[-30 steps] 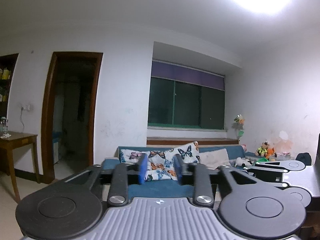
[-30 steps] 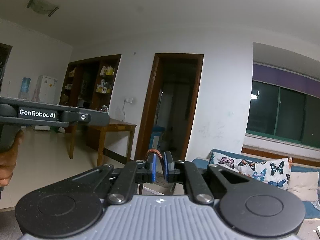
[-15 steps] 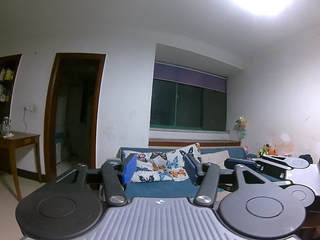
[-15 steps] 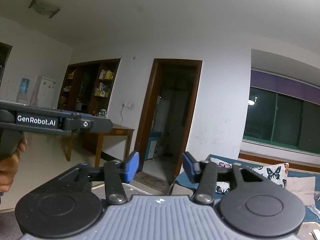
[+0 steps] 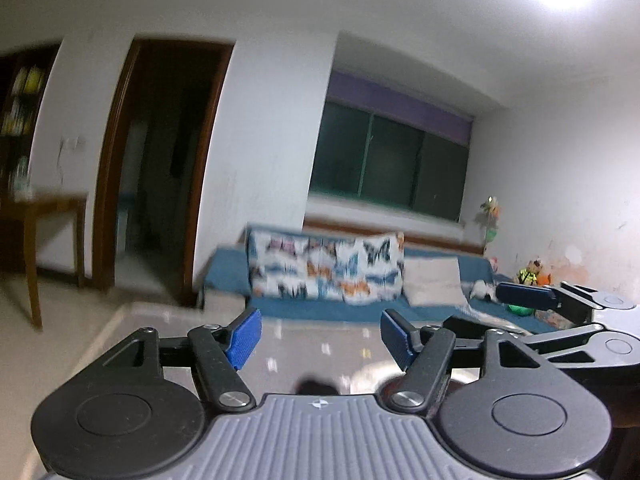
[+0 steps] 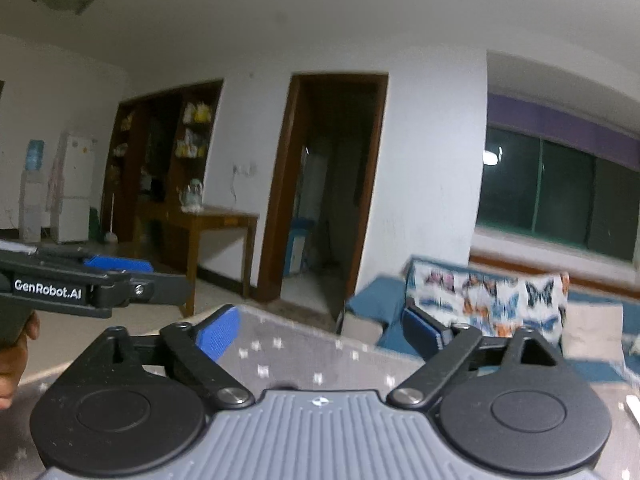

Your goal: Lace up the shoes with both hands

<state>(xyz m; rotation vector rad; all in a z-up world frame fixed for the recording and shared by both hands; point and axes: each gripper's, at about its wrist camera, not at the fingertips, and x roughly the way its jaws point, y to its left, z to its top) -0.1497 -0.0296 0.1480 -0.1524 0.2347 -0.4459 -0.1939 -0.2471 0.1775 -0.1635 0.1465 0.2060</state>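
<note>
Room: I see white walls, a dark doorway (image 5: 160,168), a window (image 5: 388,160) and a blue sofa (image 5: 340,304) with a butterfly pillow (image 5: 324,268). Both views are blurry.
Table: a grey cloth with small white marks (image 6: 320,356) lies under my grippers. I only see its far edge and one far corner in the right view.
Left gripper (image 5: 320,336): its jaws have just been opening. They stand apart with nothing between the blue pads (image 5: 243,338).
Right gripper (image 6: 316,328): its jaws have just been opening too, very wide. They hold nothing.
Hand: part of a hand (image 6: 12,356) shows at the left edge of the right view, under the left gripper.
Shoe: I cannot see a shoe or a lace anywhere. My guess is they sit low on the cloth, under the edge of both views.
Dark blob: a small dark shape (image 5: 316,386) peeks over the left gripper's body. It is too blurry to name.
How it will handle: I think a lace is thin, soft and floppy, so it can slip out. I would pinch it near the stiff tip, one end in each gripper. The shoe is light and may slide when I pull.
</note>
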